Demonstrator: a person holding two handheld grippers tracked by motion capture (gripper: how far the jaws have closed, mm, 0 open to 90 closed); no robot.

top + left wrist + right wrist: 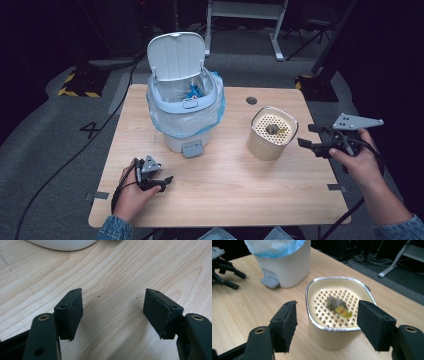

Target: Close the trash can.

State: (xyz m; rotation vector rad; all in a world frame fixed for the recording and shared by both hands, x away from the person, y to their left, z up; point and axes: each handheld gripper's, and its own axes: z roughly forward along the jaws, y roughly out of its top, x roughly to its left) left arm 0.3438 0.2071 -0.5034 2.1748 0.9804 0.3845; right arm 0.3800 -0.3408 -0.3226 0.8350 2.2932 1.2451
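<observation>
Step in hand: we judge that we are about to take the used tea bag [336, 305] off the perforated tray of the beige container [271, 134] and drop it in the pedal bin [186, 102], whose lid stands open.
Right gripper [327, 325]: our jaws are spread wide and hold nothing; they hover just near of the container, at the right side of the table [225, 190].
Left gripper [113, 312]: jaws wide apart, empty, low over bare wood at the near left, near the bin's base.
Tea bag: it lies near the middle of the tray, a yellow tag at one end, well apart from the bin to its left.
How to do it well: we should come down from above, narrow the jaws over the bag's bulk rather than its tag, and pinch lightly so the pads do not catch in the tray's holes.
Left hand's part: we could steady the container if it tips.
Writing: a "4" [90, 129] is marked on the floor left of the table; we read no brand or label.
</observation>
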